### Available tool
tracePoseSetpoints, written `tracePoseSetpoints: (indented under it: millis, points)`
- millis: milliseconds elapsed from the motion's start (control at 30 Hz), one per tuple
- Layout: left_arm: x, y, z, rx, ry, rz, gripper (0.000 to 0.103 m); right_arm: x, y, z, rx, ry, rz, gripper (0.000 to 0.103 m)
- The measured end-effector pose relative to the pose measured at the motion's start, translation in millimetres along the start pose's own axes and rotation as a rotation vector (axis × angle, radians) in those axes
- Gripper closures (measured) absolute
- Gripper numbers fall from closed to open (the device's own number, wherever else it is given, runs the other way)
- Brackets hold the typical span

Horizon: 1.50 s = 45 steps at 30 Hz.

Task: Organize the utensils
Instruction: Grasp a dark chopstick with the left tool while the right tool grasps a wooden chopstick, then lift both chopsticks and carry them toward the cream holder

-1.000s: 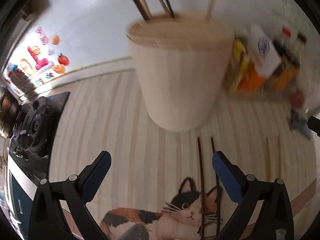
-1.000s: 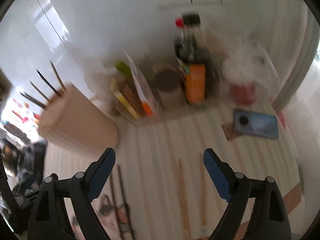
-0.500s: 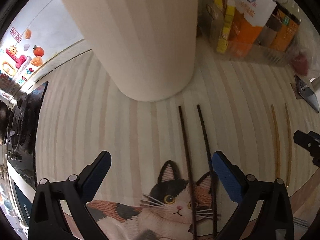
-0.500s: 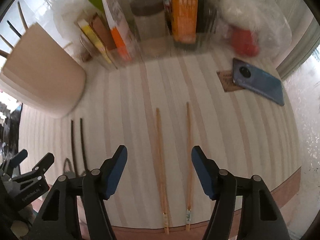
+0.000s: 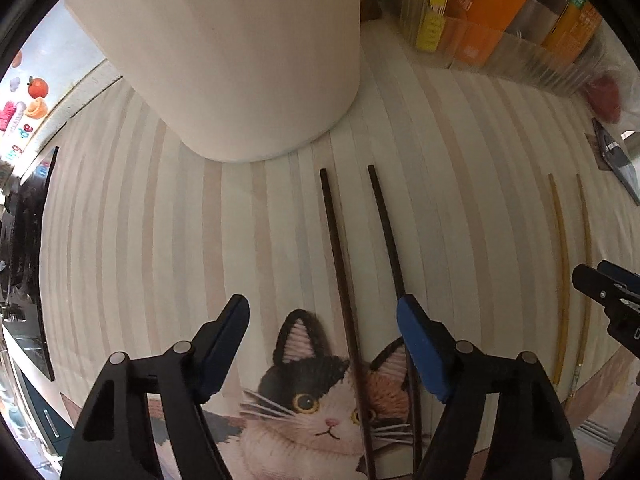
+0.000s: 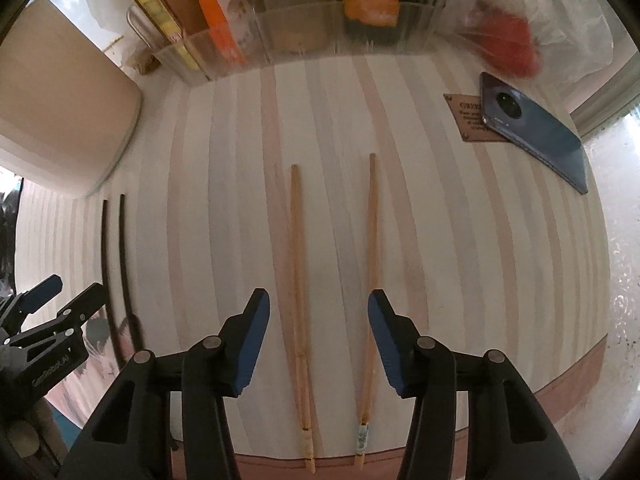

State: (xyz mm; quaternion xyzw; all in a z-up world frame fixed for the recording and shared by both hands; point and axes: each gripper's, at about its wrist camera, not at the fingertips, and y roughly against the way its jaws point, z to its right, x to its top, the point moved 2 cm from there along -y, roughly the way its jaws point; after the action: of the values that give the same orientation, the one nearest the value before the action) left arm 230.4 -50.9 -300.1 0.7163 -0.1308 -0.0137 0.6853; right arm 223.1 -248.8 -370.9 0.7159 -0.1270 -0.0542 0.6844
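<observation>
We find both claws spread: left claw [image 5: 324, 320] straddling dark chopsticks [image 5: 340, 264], right claw [image 6: 319, 312] over bamboo chopsticks [image 6: 296, 264]. Closing risks pinching one stick, the other rolling toward six o'clock.

Hardly any legible text. On the black body of the left gripper [image 6: 42, 344], seen from the right wrist, white lettering, perhaps "GelloRobot AI", too small to confirm. On the brown tag [image 6: 470, 118] under the phone [image 6: 532, 128], only blurred lines.

dark chopsticks [image 5: 340, 248] left of wooden chopsticks [image 6: 296, 260], holder [image 5: 240, 52] behind.
</observation>
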Motion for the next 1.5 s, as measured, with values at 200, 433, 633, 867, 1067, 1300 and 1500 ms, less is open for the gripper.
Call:
tracePoseSetpoints:
  millis: [200,433,633,867,1067,1300,1500]
  points:
    - [3.0,-13.8,0.8,-0.023,0.011,-0.026,0.080,-3.4,-12.8,-2.2,-0.029,0.016,-0.030,0.056]
    - [-4.1,-16.6,-21.1,0.014,-0.009,-0.025,0.097,-7.7,-23.3,-16.3,-0.071,0.067,-0.051,0.077]
    - [-11.2,-20.0,-67.8,0.033,0.062,-0.051,0.097,-13.6,-25.1,-38.7,-0.038,0.074,-0.065,0.096]
    - [-18.0,-20.2,-87.9,0.029,0.094,-0.060,0.098,-25.7,-27.4,-69.3,0.008,0.113,-0.106,0.096]
    - [-16.6,-21.9,-70.0,0.034,0.026,-0.030,0.100,-28.7,-26.8,-80.2,-0.008,0.139,-0.123,0.096]
    - [-15.8,-24.8,-67.7,0.020,0.032,-0.030,0.100,-22.8,-32.7,-82.8,-0.035,0.177,-0.131,0.096]
    - [-13.9,-21.6,-71.2,0.018,0.046,-0.035,0.100,-17.9,-30.8,-74.6,-0.052,0.180,-0.140,0.095]
